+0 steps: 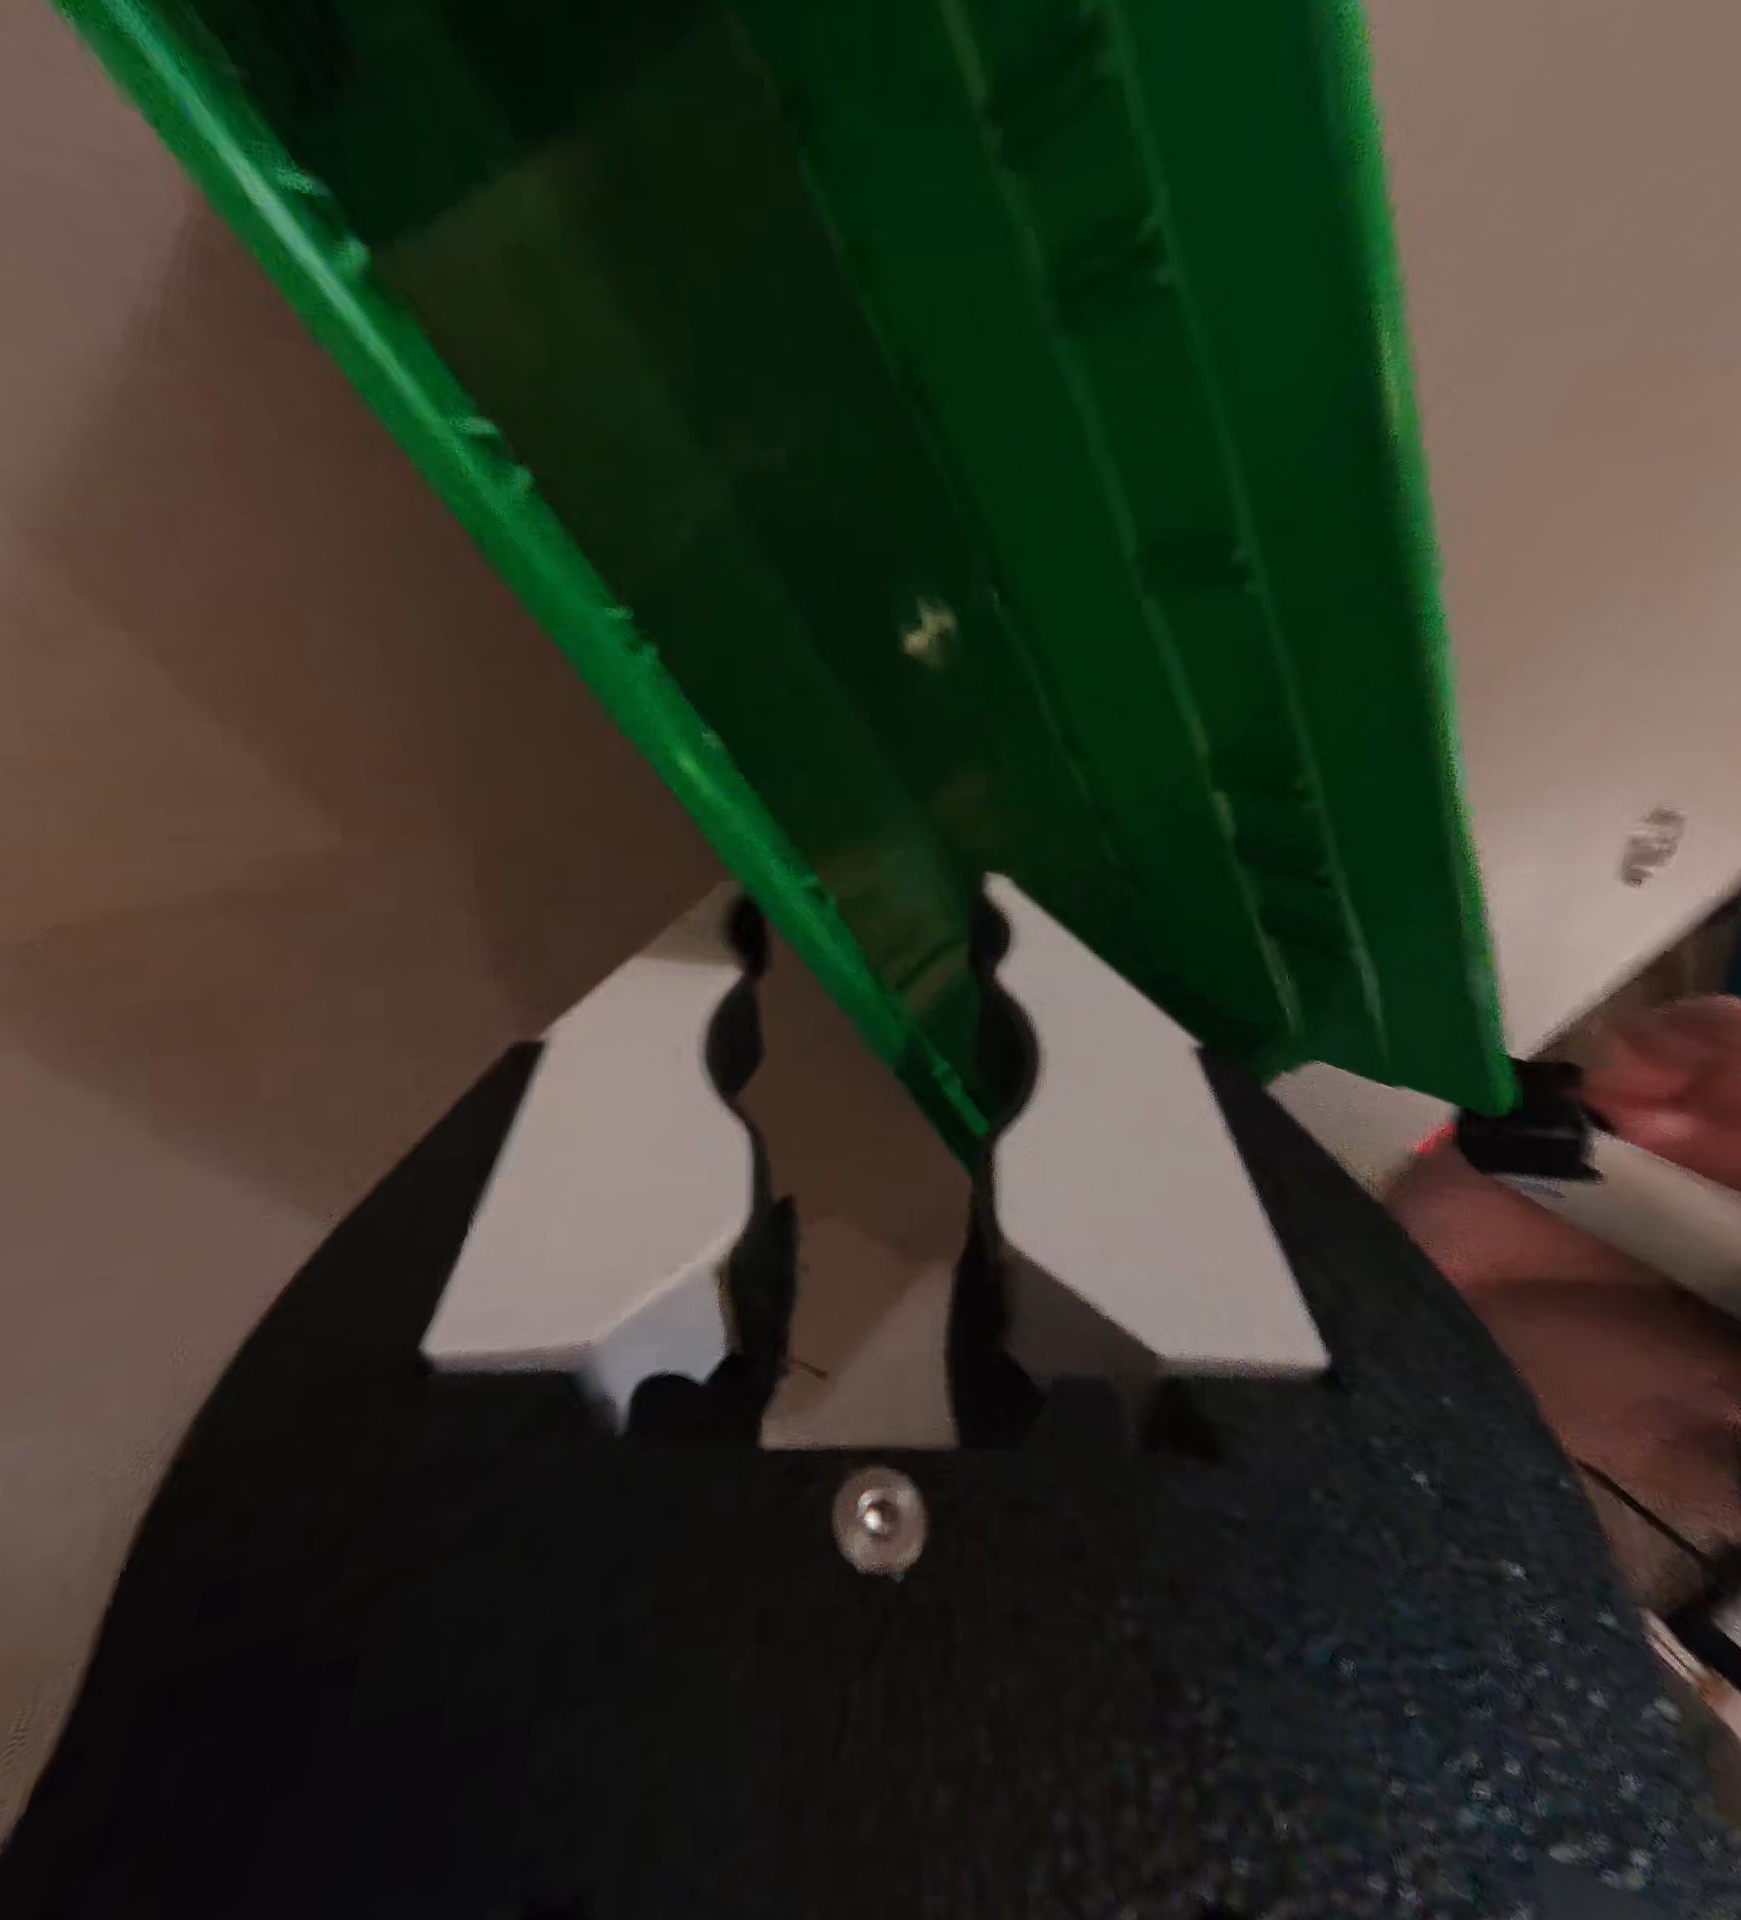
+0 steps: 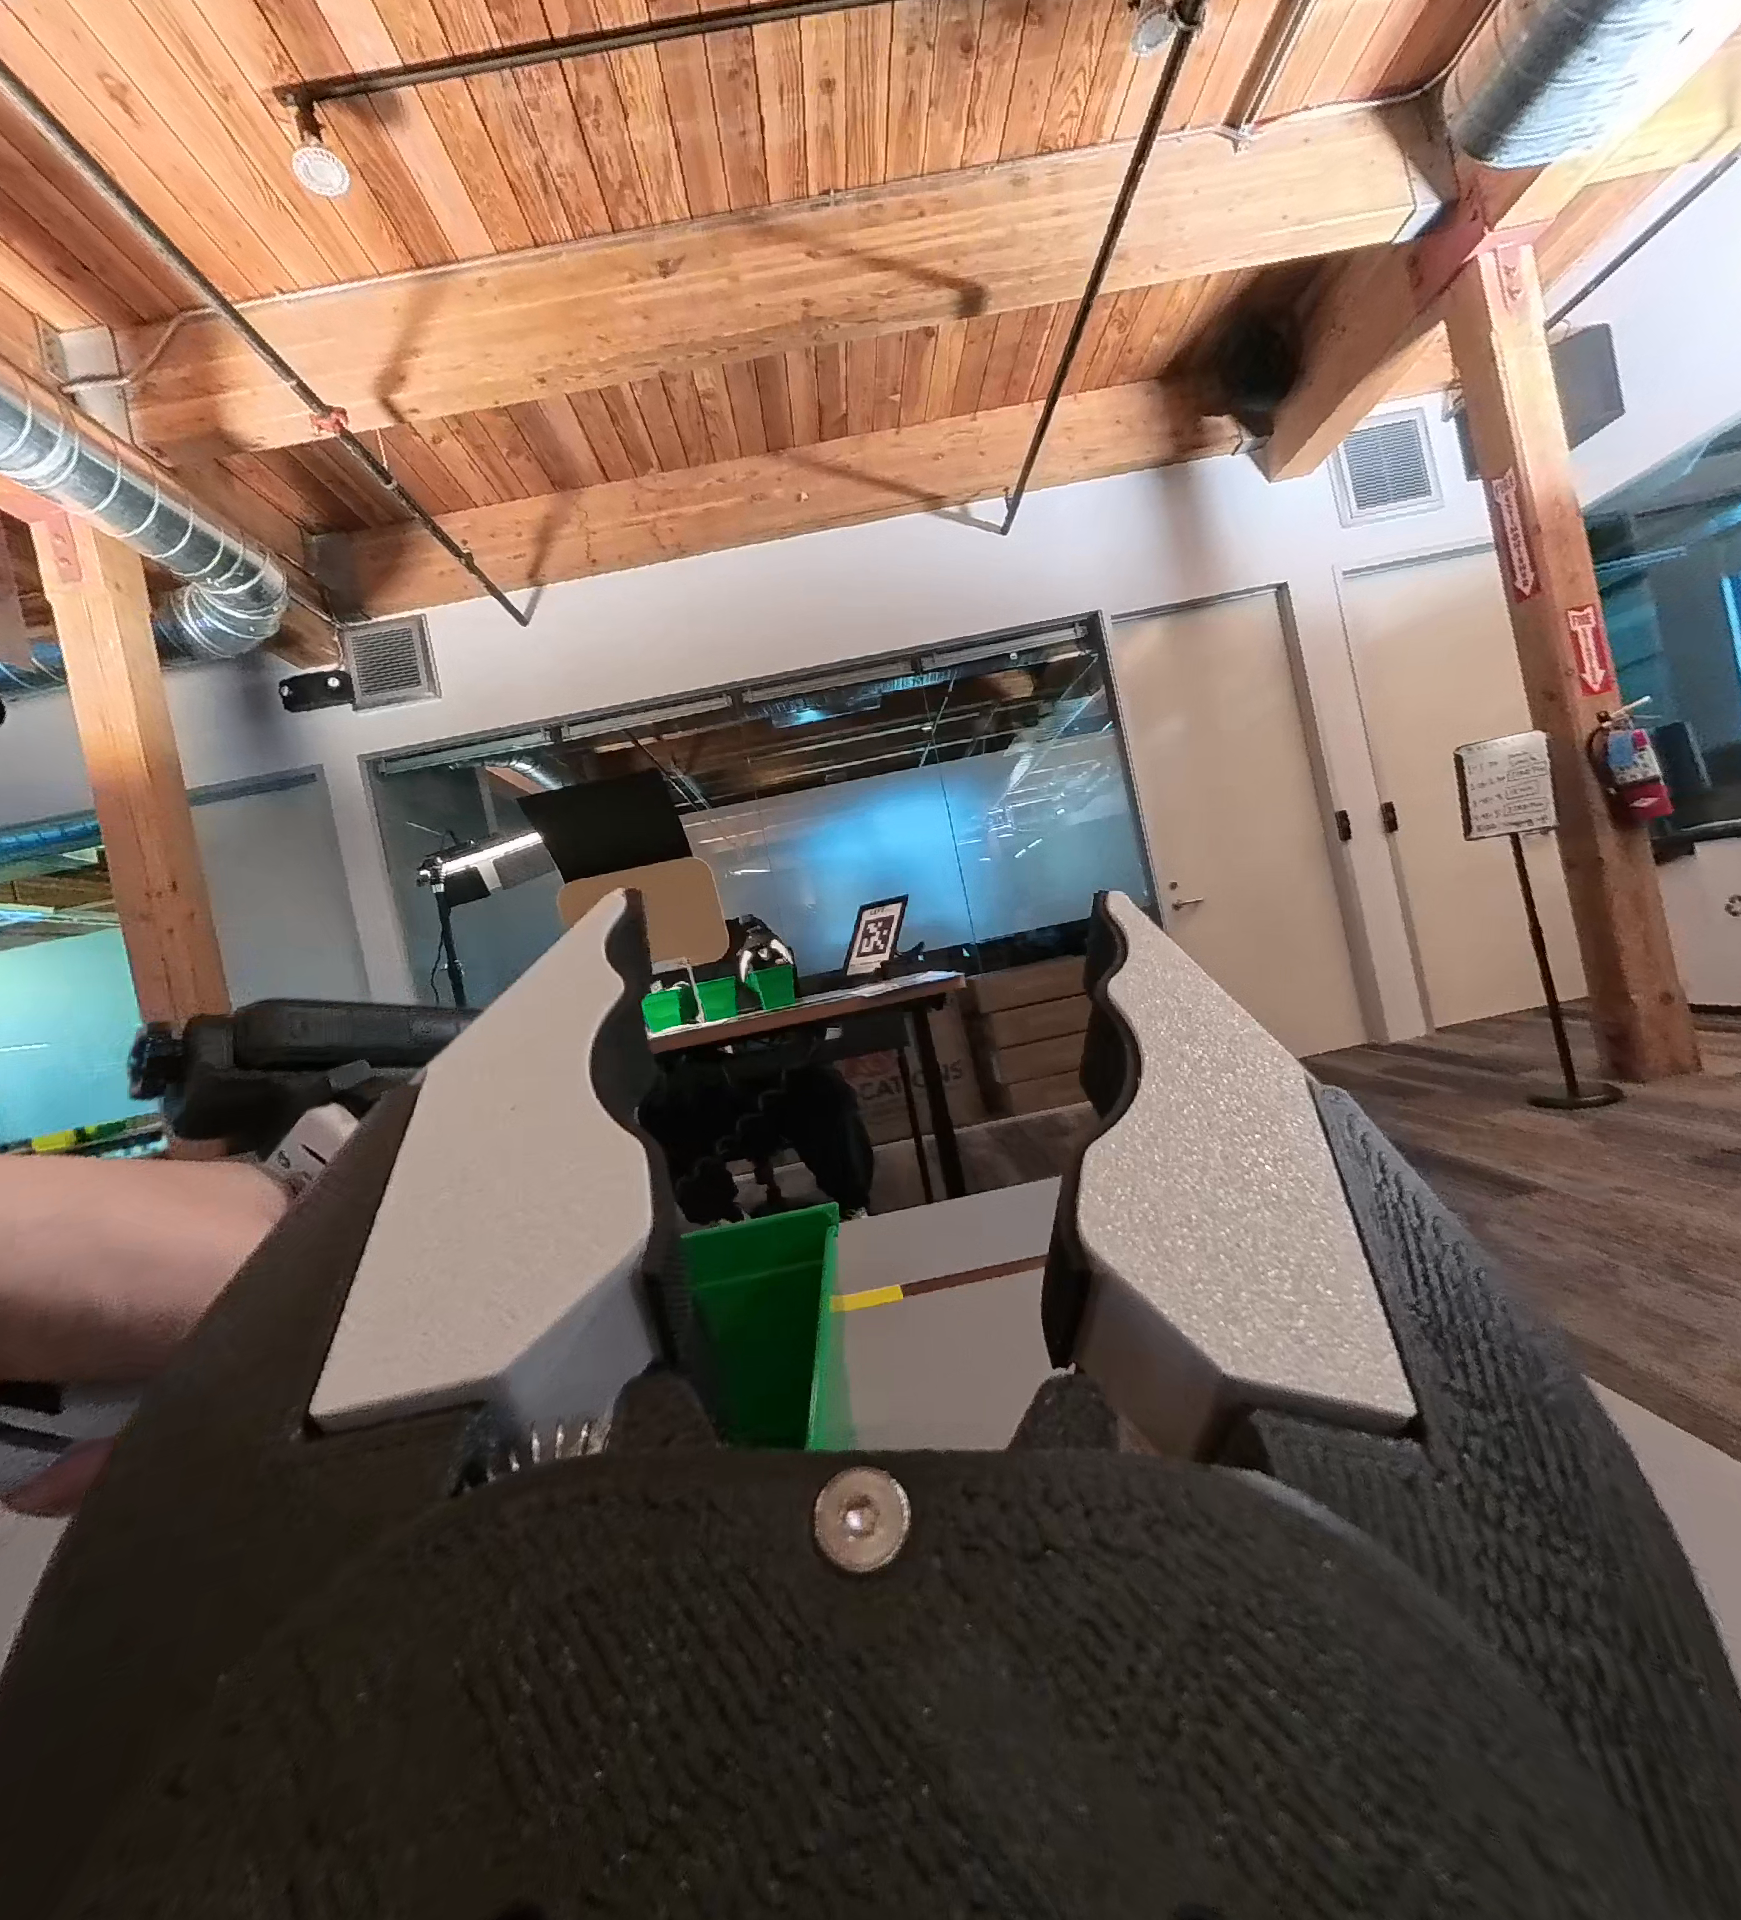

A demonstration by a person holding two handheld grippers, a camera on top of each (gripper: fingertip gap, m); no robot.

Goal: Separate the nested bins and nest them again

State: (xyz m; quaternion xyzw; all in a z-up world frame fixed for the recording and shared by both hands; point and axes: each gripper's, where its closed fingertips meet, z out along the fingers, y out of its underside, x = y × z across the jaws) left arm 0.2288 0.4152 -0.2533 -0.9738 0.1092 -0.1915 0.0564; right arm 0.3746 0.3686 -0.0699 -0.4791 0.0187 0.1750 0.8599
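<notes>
Right two-finger gripper with grey fingers on a black textured body, jaws spread wide apart, nothing between the fingertips. Low in the gap, against the left finger's base, an upright green plastic bin stands on a grey tabletop marked with yellow tape. A person's hand enters at left. Beyond, a wooden-topped table carries small green bins.

The left black gripper with grey fingers has its jaws partly apart. The right black gripper with grey fingers has its jaws spread wide, tilted upward, holding nothing.
</notes>
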